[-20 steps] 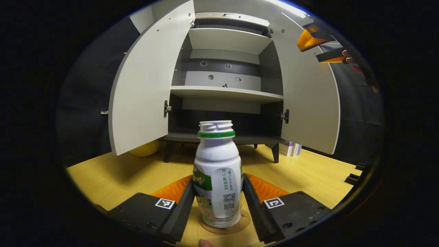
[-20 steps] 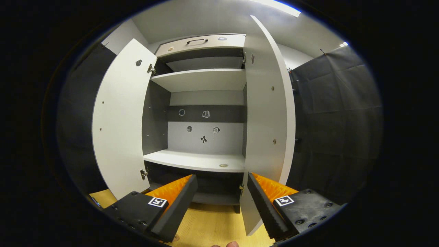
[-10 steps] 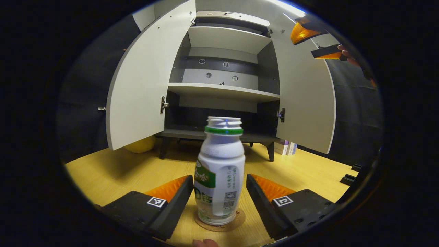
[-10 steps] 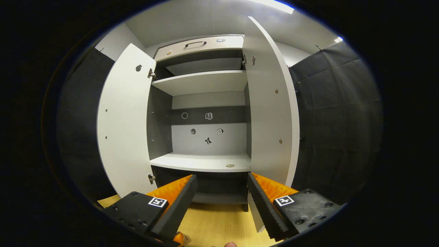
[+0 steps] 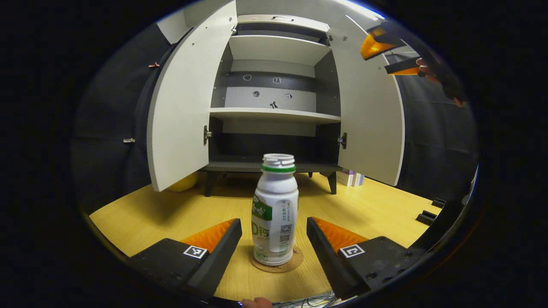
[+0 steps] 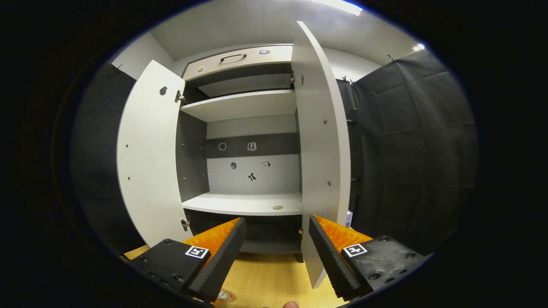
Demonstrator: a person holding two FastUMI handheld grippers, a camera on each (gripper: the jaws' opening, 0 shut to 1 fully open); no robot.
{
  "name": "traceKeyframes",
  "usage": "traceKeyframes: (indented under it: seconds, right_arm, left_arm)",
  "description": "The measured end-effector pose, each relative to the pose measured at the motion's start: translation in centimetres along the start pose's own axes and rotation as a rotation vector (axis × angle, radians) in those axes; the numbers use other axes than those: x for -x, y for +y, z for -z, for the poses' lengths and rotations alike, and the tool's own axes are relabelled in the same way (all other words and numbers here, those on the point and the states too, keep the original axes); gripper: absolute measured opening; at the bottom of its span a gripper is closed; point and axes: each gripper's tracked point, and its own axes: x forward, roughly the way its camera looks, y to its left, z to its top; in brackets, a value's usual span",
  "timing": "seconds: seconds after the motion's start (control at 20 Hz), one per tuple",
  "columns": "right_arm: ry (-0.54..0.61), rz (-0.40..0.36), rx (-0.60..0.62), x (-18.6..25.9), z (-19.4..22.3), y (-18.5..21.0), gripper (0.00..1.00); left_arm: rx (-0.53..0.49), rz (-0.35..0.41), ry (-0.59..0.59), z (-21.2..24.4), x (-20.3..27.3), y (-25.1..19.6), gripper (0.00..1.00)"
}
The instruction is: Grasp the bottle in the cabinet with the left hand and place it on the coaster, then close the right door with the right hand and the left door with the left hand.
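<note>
Bottle standing on the coaster, both cabinet doors open.

From the left gripper view I see the bottle upright on the round coaster on the wooden surface, between the spread fingers of my left tool, which touch nothing. Behind it the cabinet stands with its left door and right door swung wide. My right tool is likewise open and empty; in the right gripper view it faces the right door's edge, and in the left gripper view it appears high up near that door.
</note>
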Motion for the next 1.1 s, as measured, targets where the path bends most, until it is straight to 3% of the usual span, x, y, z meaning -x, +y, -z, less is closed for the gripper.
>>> traceKeyframes:
  seconds: [0.3, 0.55, 0.7, 0.75, 1.1]
  right_arm:
    - [0.045, -0.004, 0.047, 1.8, -1.1, -2.2, 0.98]
    - [0.050, 0.026, 0.035, 2.5, -2.6, -4.9, 0.97]
    - [0.044, 0.056, 0.035, 2.4, -4.0, -7.1, 0.98]
    - [0.043, 0.072, 0.033, 2.3, -4.3, -7.8, 0.94]
    - [0.033, 0.206, 0.061, 1.4, -6.1, -14.4, 0.98]
  left_arm:
    - [0.017, -0.074, -0.073, -11.4, 5.3, 4.8, 0.96]
    - [-0.021, -0.173, -0.075, -20.5, 7.2, 9.9, 0.96]
    - [0.016, -0.200, -0.099, -25.5, 7.8, 11.3, 0.96]
    - [0.035, -0.207, -0.100, -26.5, 7.9, 11.6, 0.96]
    - [0.056, -0.236, -0.114, -30.9, 6.7, 12.6, 0.95]
